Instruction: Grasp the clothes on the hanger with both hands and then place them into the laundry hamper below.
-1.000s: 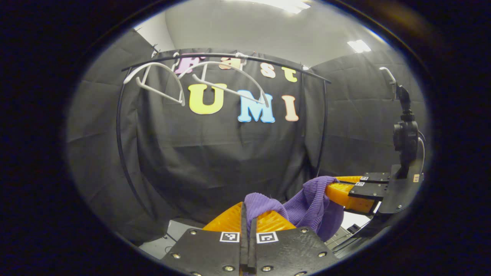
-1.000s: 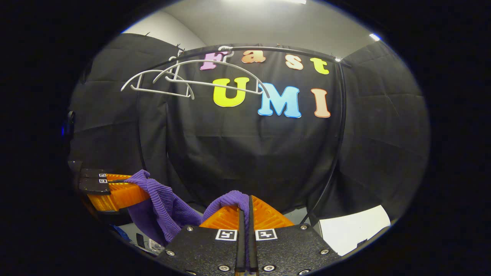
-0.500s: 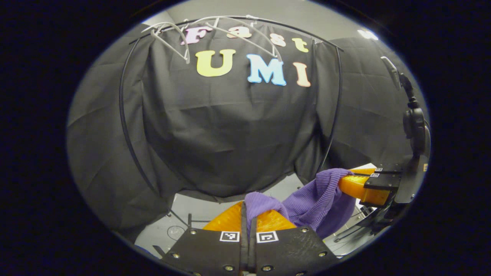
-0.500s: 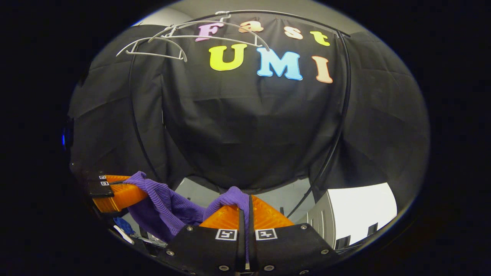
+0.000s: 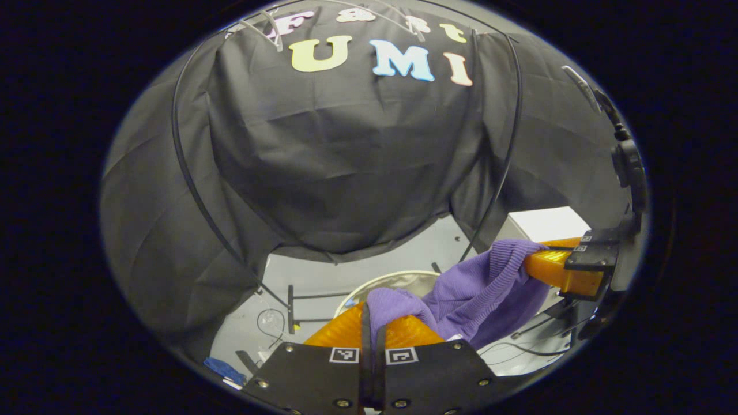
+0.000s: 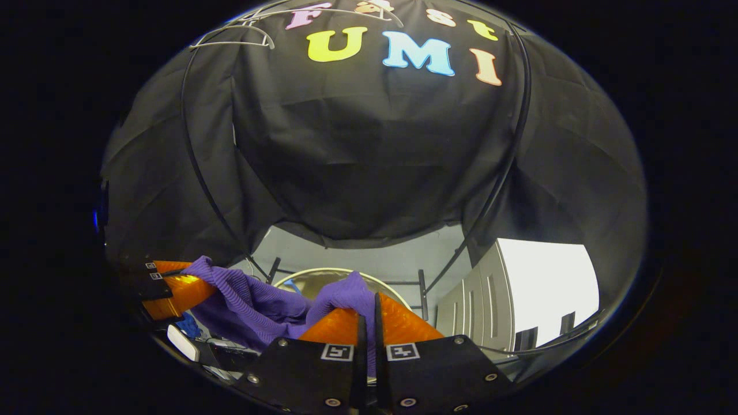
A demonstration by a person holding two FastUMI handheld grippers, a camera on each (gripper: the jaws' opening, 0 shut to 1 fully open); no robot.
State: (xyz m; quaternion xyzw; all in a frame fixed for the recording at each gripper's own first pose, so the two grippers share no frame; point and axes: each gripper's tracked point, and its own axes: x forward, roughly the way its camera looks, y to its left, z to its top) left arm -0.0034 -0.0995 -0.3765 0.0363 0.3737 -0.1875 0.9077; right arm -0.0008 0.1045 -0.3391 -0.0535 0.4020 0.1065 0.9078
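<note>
A purple ribbed knit garment (image 5: 478,288) hangs between my two grippers, off the hangers. My left gripper (image 5: 373,314) is shut on one end of it; in the right gripper view that gripper (image 6: 199,282) sits at the far left holding the cloth. My right gripper (image 6: 367,302) is shut on the other end of the garment (image 6: 259,302), and the left gripper view shows it (image 5: 533,256) at the right. The round hamper rim (image 5: 380,282) lies on the floor just below the garment, with the hamper (image 6: 314,276) also ahead in the right gripper view. Two bare white hangers (image 6: 230,37) hang on the rack rail.
The black rack frame (image 5: 190,178) arches around the black cloth wall. A white cabinet (image 6: 536,288) stands at the right. Black rack feet (image 5: 294,305) and cables lie on the grey floor beside the hamper. A camera mount (image 5: 625,155) rises above the far gripper.
Both grippers have come down with the garment held between them. The hangers and rail slid up to the top of both views, and the floor and hamper rim came into sight.
</note>
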